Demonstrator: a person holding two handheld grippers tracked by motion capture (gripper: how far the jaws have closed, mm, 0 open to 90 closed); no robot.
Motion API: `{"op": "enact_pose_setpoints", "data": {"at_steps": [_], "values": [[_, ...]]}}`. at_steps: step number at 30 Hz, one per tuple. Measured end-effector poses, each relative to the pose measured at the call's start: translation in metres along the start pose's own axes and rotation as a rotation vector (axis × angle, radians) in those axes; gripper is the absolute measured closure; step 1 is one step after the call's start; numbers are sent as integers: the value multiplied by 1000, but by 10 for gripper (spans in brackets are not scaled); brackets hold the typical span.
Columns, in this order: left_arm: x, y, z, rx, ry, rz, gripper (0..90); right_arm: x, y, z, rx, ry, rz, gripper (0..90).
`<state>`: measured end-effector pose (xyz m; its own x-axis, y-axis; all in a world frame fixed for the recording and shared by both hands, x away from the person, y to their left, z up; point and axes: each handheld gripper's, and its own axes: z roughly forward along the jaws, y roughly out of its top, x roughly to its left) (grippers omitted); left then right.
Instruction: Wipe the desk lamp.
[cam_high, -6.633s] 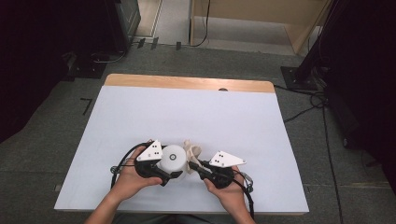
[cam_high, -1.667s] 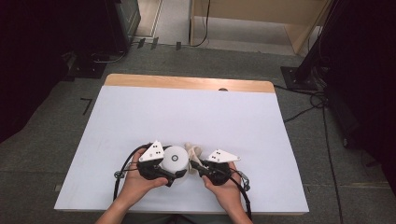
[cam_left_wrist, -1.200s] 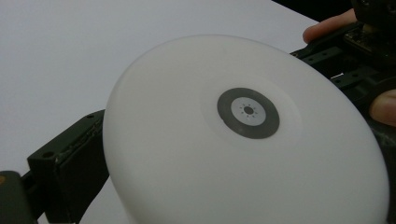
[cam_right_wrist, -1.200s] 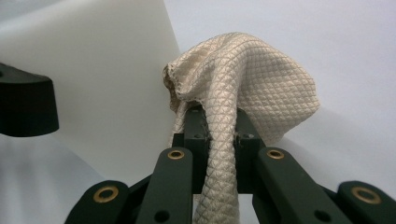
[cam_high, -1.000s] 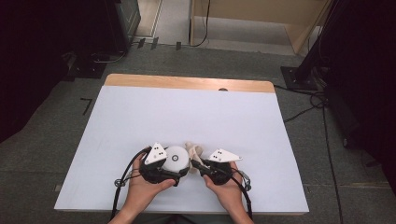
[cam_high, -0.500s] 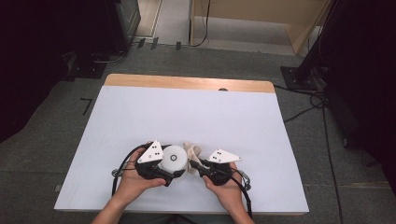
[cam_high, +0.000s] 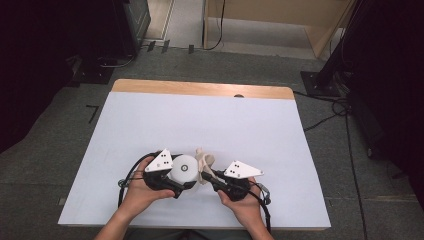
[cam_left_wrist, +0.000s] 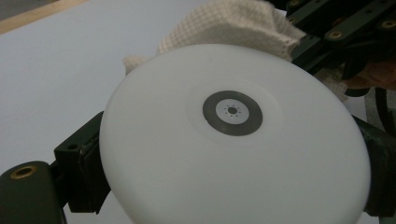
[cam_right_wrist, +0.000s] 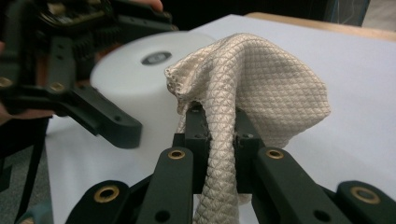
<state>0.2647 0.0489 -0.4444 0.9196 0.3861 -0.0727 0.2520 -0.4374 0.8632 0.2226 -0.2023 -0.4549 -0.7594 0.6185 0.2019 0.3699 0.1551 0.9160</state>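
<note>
Near the table's (cam_high: 150, 115) front edge, open surface beyond us, our left gripper (cam_high: 181, 184) clamps the disc (cam_high: 183, 168) and our right gripper (cam_high: 205, 177) pinches the cloth (cam_high: 205, 161) touching it.

Both hands low, at the near edge

Left gripper (cam_high: 184, 176) clamped wide, pointing 3 o'clock; right gripper (cam_high: 205, 176) pinched tight, pointing 10 o'clock, tips nearly meeting.
</note>
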Motion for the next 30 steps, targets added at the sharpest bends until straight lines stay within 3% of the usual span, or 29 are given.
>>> {"op": "enact_pose_setpoints", "data": {"at_steps": [8, 20, 30], "values": [[0, -1, 0, -3, -1, 0, 73, 3, 3, -5, -8, 14, -14, 817], [0, -1, 0, -9, 2, 3, 73, -5, -22, 17, 156, -20, 43, 817], [1, -4, 1, -28, -2, -8, 73, -4, -19, 21, 210, -44, 75, 817]]}}
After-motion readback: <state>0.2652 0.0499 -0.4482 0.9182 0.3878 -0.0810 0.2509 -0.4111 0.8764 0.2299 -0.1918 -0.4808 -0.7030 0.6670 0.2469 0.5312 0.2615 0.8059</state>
